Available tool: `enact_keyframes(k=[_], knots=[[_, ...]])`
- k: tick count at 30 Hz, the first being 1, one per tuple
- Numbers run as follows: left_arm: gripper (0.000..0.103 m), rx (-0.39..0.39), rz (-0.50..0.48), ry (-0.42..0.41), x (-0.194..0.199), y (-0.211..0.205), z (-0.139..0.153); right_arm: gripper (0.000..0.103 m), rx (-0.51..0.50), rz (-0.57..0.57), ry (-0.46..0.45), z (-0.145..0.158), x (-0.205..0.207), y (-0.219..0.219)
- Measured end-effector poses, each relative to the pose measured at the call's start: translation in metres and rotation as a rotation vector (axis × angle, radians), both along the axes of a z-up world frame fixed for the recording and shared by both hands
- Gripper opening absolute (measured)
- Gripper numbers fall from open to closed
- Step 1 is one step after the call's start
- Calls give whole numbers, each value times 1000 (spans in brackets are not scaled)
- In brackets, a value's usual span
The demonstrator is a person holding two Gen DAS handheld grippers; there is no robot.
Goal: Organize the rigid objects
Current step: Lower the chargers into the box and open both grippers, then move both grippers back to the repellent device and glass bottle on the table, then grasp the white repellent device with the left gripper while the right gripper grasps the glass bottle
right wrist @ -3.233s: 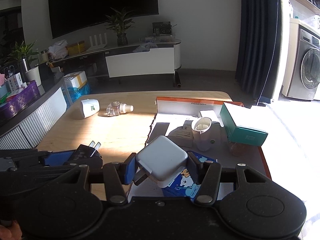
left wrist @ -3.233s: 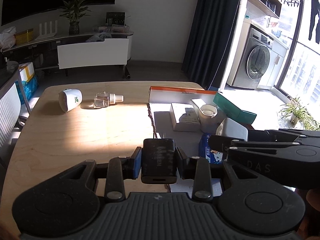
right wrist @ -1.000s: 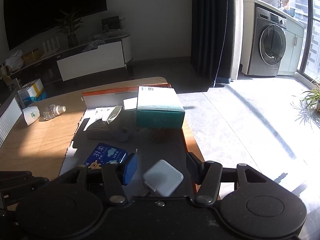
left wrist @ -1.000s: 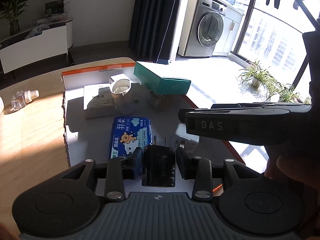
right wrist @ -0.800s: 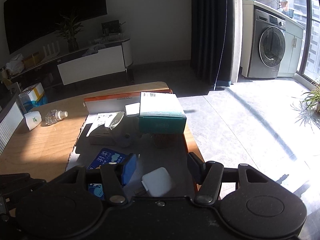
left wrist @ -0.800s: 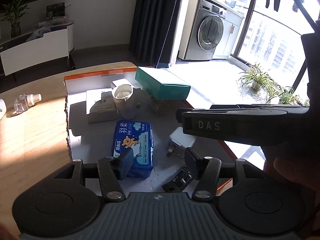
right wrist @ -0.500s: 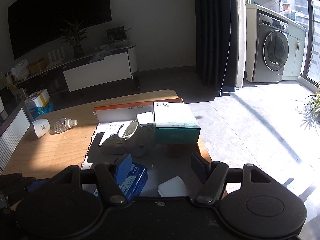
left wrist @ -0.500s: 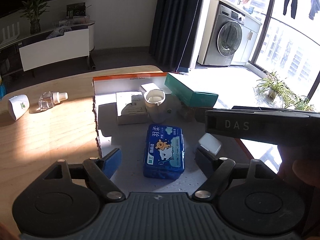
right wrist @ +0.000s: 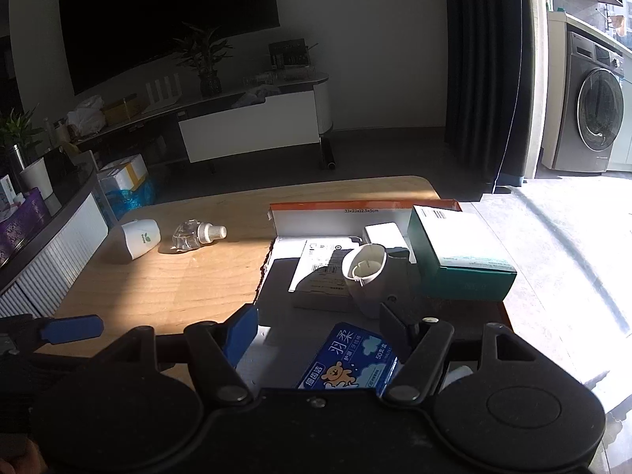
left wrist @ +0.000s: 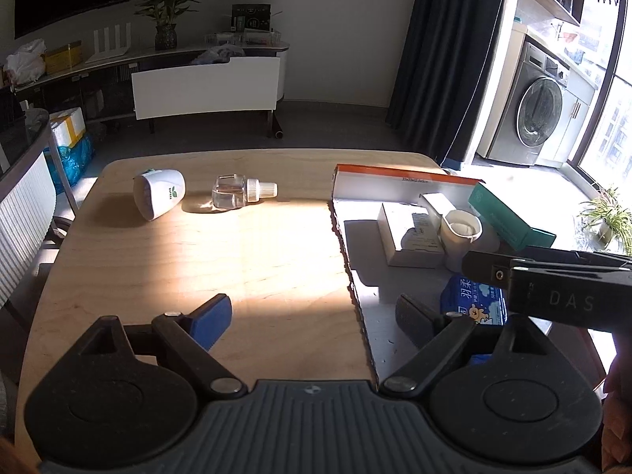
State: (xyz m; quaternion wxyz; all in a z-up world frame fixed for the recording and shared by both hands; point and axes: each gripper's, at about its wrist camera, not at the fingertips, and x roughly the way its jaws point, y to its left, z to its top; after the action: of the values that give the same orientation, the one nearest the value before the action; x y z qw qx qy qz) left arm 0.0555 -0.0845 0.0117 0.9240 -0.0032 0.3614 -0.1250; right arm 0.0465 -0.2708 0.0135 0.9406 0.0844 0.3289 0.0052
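Observation:
My left gripper (left wrist: 312,312) is open and empty over the wooden table (left wrist: 197,260), beside the flat cardboard box (left wrist: 399,191). My right gripper (right wrist: 318,326) is open and empty above the box (right wrist: 312,217). In the box lie a blue tissue pack (right wrist: 349,363), a white cup-shaped holder (right wrist: 365,272), a flat white box (left wrist: 409,237) and a green carton (right wrist: 458,252). On the far left of the table lie a white plug-in device (left wrist: 158,193) and a clear refill bottle (left wrist: 237,195), also seen in the right wrist view (right wrist: 195,235).
The right gripper's body (left wrist: 561,288) crosses the right side of the left wrist view. A white TV cabinet (left wrist: 205,83) and a potted plant (left wrist: 164,19) stand beyond the table. A washing machine (left wrist: 533,118) stands at right.
Both grippers held chargers 3.2 s ago, then set them in the box and opened. Since then both have lifted and swung back left, so the chargers are out of view.

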Motion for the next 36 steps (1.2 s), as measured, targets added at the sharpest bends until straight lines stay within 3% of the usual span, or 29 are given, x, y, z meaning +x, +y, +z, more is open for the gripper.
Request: enact_keyframes(k=[9, 21, 28, 36], knots=[[96, 17, 104, 3, 24, 42, 4, 81, -12, 87, 8, 3, 24, 37], [103, 26, 160, 2, 52, 71, -5, 81, -13, 160, 26, -3, 55, 71], [103, 18, 215, -17, 98, 90, -17, 81, -16, 184, 28, -8, 72, 78], [103, 58, 209, -34, 158, 89, -38, 81, 7, 178, 43, -20, 99, 75]])
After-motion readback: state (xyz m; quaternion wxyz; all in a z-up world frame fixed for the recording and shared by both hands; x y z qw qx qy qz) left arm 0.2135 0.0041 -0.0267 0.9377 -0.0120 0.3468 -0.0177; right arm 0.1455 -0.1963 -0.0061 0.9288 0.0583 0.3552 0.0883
